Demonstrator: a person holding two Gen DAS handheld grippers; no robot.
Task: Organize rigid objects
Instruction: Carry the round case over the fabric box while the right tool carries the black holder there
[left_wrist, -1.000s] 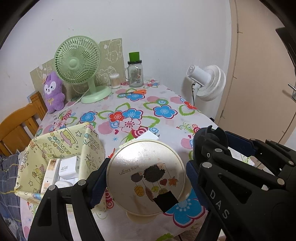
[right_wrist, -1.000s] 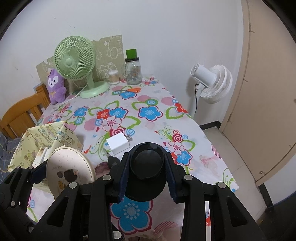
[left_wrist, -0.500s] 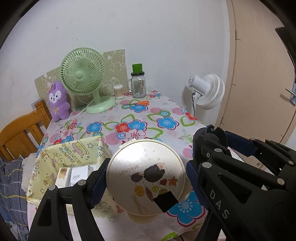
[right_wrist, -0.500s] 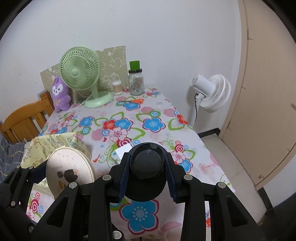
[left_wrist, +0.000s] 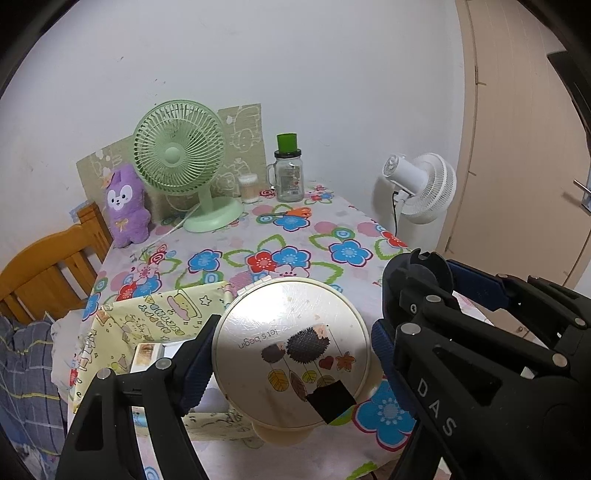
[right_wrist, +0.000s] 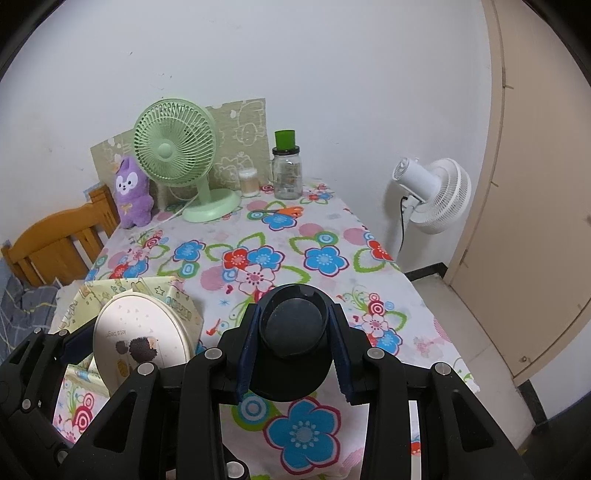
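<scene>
A round cream-coloured plastic case printed with hedgehogs and leaves (left_wrist: 291, 354) is clamped across its width by the left gripper (left_wrist: 291, 363), one blue pad at each side of its rim, and is held clear above the flower-patterned tablecloth (left_wrist: 317, 236), near the table's front edge and just beside the pale yellow fabric storage box (left_wrist: 155, 314). A black, cup-shaped plastic object with a round recessed top (right_wrist: 293, 332) is pinched between the blue pads of the right gripper (right_wrist: 293, 349), also held clear of the cloth. The cream case is judged to be stiff and light, with a smooth, glossy lid that could slip under a loose hold; a small hinge or clasp is seen at its far edge, so a squeeze on the rim, rather than on the flat faces, is thought safest, lest the lid spring or crack. The black object is judged hard and fairly light, its tapered wall being likely to slide unless it is gripped low on its widest part, as it is now. In the fabric box a few small white cartons (left_wrist: 147, 356) are partly seen; its walls are soft and sagging, so anything lowered in is best released low and gently. What the case contains cannot be told.
</scene>
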